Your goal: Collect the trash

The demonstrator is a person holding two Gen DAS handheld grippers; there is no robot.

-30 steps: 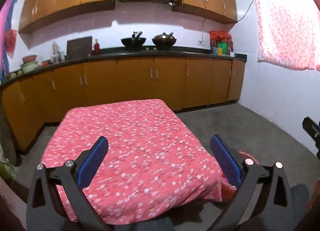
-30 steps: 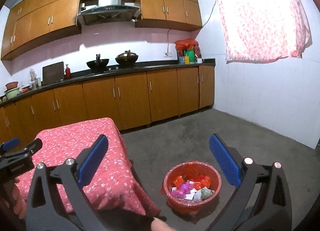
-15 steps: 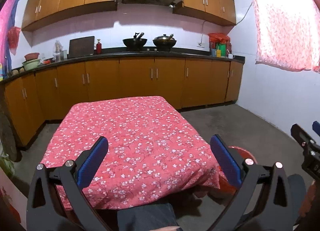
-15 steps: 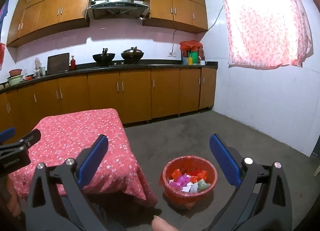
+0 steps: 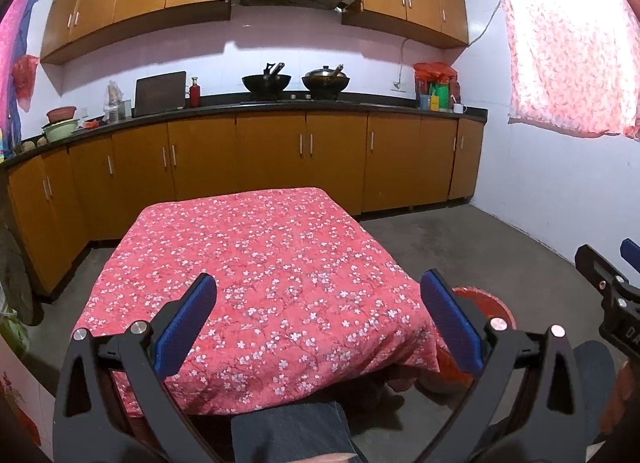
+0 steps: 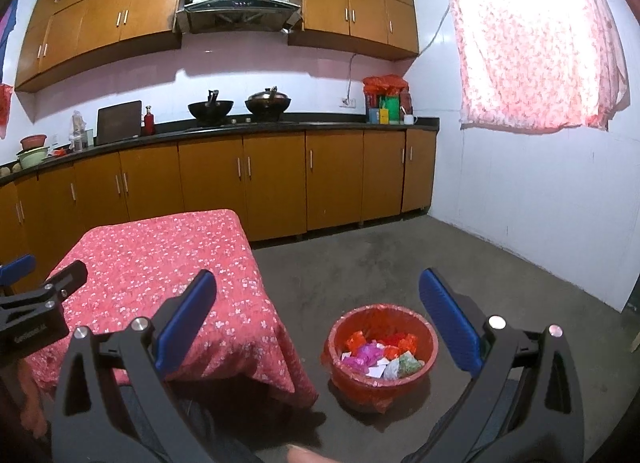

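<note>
Below the spread, empty right tool (image 6: 318,317), the trash basin (image 6: 340,337) sits beside the table (image 6: 160,259).

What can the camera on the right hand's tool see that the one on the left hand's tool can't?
Only the right wrist view looks into the red plastic trash basin on the floor, where crumpled red, pink, white and green wrappers lie. Only the left wrist view shows the whole top of the table under its red flowered cloth, plus the pink hanging fabric at far left; there the basin is just a rim behind the table corner. Both show the wooden kitchen cabinets, two black woks, the curtained window, and each tool's open blue fingers.
</note>
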